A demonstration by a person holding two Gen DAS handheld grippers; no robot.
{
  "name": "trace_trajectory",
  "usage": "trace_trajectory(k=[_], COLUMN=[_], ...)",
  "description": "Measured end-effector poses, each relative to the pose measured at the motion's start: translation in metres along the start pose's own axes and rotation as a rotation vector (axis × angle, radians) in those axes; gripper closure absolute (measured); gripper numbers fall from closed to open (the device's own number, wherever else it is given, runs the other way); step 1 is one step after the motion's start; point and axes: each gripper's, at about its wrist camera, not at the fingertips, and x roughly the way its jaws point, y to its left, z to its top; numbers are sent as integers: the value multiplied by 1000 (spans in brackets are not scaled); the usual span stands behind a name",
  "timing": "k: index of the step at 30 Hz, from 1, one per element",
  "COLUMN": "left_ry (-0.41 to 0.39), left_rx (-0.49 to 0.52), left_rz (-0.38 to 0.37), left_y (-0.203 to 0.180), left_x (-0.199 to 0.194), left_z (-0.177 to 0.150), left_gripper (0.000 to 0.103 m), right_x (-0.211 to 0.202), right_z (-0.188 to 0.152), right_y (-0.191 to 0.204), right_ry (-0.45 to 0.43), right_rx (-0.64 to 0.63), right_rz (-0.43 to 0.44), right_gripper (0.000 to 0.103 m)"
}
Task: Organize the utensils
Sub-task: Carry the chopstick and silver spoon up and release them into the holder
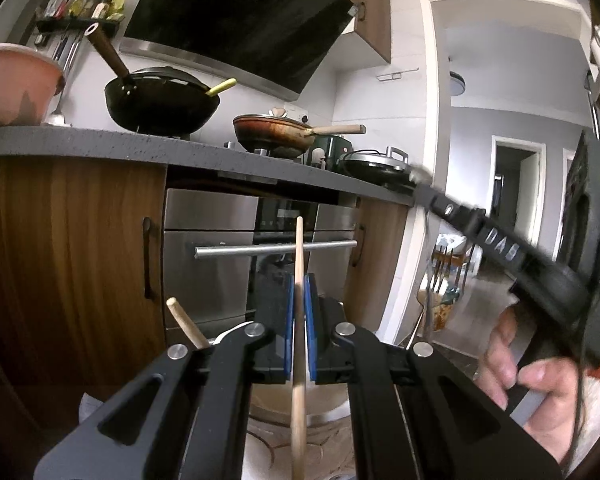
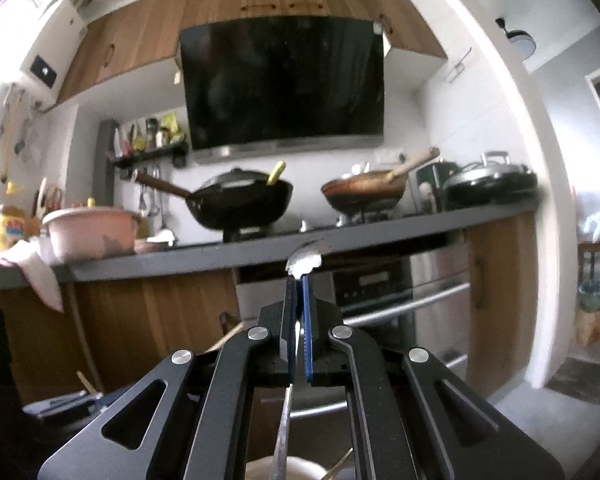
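Two grippers, each clamped on one utensil. The left gripper (image 1: 299,300) pinches a pale wooden stick (image 1: 299,320) upright between its blue pads; a second wooden handle (image 1: 184,322) leans just left of it. The right gripper (image 2: 299,304) is closed on a shiny metal fork-like utensil (image 2: 306,258), head poking past the fingertips. Below sits a cream round holder (image 2: 300,468). Ahead, the grey countertop (image 2: 260,254) edge carries two pans: one black wok (image 2: 240,204), one brown frying pan (image 2: 364,192)

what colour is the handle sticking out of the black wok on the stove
Yellow-green handle, poking over the black wok's rim; clearest in the left wrist view.
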Motion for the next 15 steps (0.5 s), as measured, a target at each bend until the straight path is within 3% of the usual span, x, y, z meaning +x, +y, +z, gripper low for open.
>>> trace_trajectory(k=[6,15], left_ry=[0,-11], left_rx=[-46,-54], left_rz=[-35,-34], left_y=[9,12], left_x=[-1,-11], left_z=[-1,-4], left_gripper=[98,98], right_x=[9,5], right_z=[-16,-32], right_y=[-14,-11], right_ry=[147,258], right_rx=[62,48], right_rz=[49,145], right_gripper=[99,99])
